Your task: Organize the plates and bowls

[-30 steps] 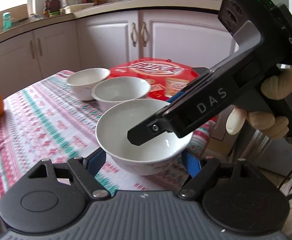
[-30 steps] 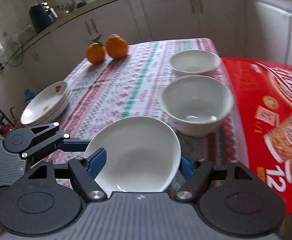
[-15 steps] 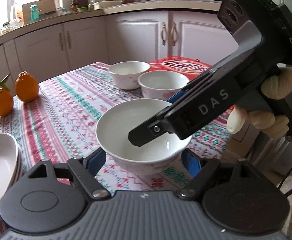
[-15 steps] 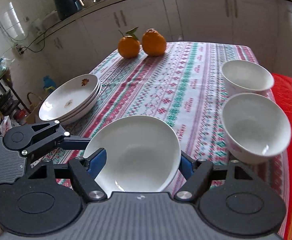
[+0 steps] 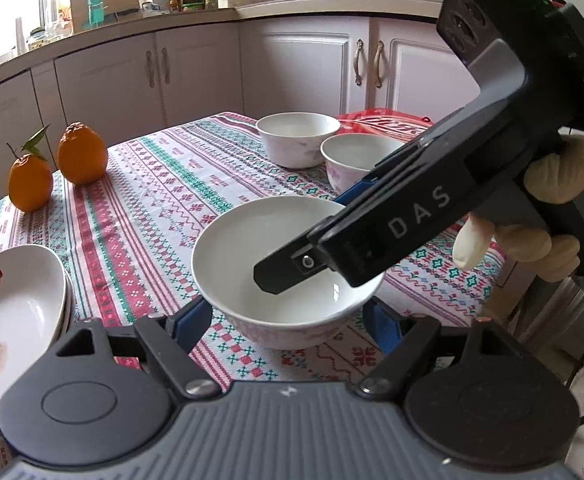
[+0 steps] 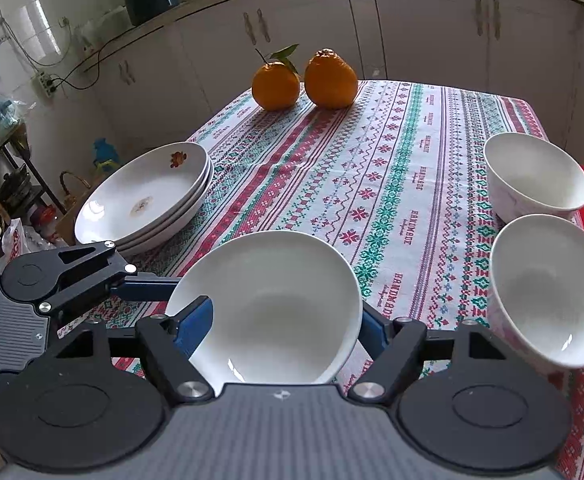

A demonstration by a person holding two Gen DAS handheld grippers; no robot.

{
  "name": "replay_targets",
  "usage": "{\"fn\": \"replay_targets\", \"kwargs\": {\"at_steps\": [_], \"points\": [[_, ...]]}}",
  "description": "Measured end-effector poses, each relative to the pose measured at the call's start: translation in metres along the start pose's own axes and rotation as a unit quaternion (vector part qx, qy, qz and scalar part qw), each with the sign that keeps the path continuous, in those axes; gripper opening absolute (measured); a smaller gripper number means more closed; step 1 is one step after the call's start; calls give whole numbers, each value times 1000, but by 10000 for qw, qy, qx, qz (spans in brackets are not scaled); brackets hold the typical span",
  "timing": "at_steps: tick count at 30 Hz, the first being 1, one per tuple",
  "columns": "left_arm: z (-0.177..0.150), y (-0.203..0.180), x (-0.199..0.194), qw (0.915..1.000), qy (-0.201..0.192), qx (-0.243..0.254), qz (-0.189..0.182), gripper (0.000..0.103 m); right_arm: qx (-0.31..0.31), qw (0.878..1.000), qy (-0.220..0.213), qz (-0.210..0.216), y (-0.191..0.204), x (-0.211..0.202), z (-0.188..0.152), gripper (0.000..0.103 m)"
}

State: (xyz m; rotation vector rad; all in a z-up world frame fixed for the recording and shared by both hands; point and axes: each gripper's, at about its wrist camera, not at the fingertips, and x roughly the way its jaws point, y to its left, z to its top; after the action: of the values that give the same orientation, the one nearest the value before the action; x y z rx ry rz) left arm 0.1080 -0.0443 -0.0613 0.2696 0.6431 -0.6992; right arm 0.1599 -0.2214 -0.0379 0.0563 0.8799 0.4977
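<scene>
Bowl (image 6: 265, 304) sits pinched between both grippers' fingers, your left gripper (image 5: 287, 316) and right gripper (image 6: 275, 320), low centre; other bowls (image 6: 540, 248) lie right, plate stack (image 6: 143, 200) left, nearer your left.

1. The table (image 6: 392, 184) is the landmark; everything here sits on it or over it.
2. The stack of plates (image 6: 143, 204) sits at the table's left edge.
3. Two oranges (image 6: 304, 80) stand side by side at the table's far end.
4. Two bowls (image 6: 536, 180) sit near the table's right edge, one behind the other.
5. Another bowl (image 6: 267, 304) is over the table's near edge, between the plates and the two bowls.
</scene>
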Motion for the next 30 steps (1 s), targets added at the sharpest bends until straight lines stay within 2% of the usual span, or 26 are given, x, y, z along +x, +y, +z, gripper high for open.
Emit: {"fn": "replay_targets", "kwargs": {"at_steps": [11,14,17,26,30], "points": [[-2,4,1,10000,27,-74,28,82,61,10000,-6,32,0,7,2,81],[-4,3,1,10000,45,-28,41,82,44,9999,-16,110,2,8,0,88],[-3,2,1,10000,26,-48,41,94,12,9999,-61,137,5,7,-2,103],[-3,0,-10,10000,95,3,8,95,-149,9994,-315,-16,7,-14,-5,103],[-1,-1,-19,9998,208,35,-15,97,-570,9966,-519,-297,14,-32,-10,103]]}}
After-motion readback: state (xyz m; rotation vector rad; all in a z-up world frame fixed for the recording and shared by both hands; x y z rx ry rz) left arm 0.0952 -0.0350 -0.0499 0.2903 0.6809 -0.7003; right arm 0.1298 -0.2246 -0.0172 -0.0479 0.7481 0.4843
